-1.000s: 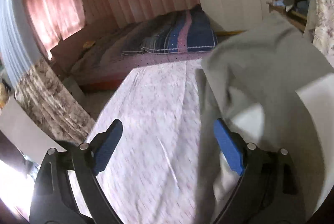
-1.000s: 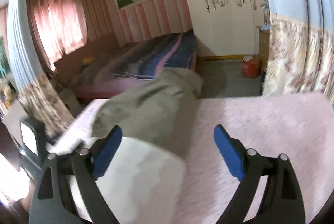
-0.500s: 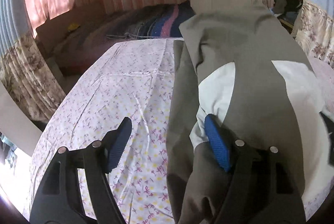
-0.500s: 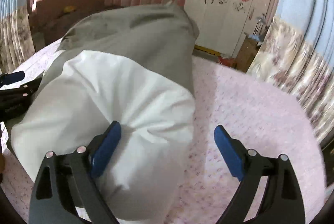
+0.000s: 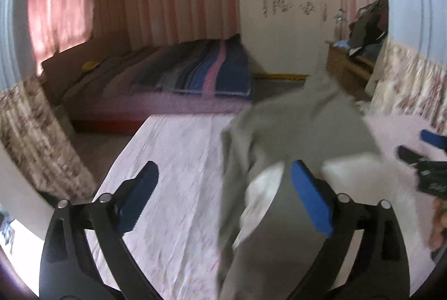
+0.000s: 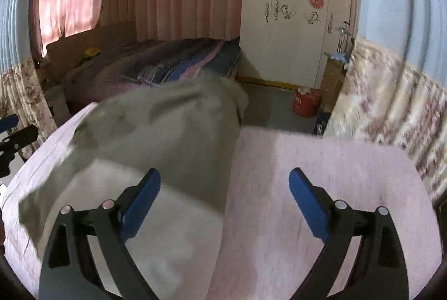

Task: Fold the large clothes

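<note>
Both grippers have let go; left gripper (image 5: 223,196) jaws are opening, right gripper (image 6: 225,196) jaws gape empty; garment (image 5: 301,132) runs toward twelve o'clock between them on the sheet (image 5: 178,160)

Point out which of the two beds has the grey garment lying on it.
The near bed with the pale pink flowered sheet carries the grey garment. The far bed by the wardrobe has only a striped blanket.
</note>
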`<action>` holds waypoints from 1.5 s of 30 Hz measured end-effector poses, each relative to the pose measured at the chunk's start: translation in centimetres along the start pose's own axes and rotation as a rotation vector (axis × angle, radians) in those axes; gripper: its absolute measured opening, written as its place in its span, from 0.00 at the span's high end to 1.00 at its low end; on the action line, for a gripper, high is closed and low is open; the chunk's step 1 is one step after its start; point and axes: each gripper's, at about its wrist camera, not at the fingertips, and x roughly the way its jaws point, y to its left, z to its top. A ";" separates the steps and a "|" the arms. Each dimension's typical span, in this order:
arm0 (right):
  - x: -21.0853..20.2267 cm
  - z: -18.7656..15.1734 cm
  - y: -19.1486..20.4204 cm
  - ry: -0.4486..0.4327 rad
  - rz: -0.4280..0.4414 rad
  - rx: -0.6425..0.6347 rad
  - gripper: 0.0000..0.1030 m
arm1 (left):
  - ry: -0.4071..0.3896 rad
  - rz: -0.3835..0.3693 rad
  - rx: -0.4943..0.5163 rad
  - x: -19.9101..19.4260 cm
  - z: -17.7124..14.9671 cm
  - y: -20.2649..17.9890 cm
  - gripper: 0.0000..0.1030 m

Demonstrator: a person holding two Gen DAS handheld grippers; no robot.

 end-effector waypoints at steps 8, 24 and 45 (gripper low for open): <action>9.8 3.3 0.7 0.130 -0.115 -0.084 0.08 | 0.163 -0.014 0.130 10.0 3.6 -3.3 0.05; 10.1 -0.2 -3.6 0.232 0.101 0.163 0.02 | 0.226 -0.066 0.035 10.8 -1.8 -1.0 0.03; 5.5 -6.1 0.8 0.258 0.202 0.117 0.02 | 0.174 -0.207 -0.243 5.3 -8.8 -0.3 0.03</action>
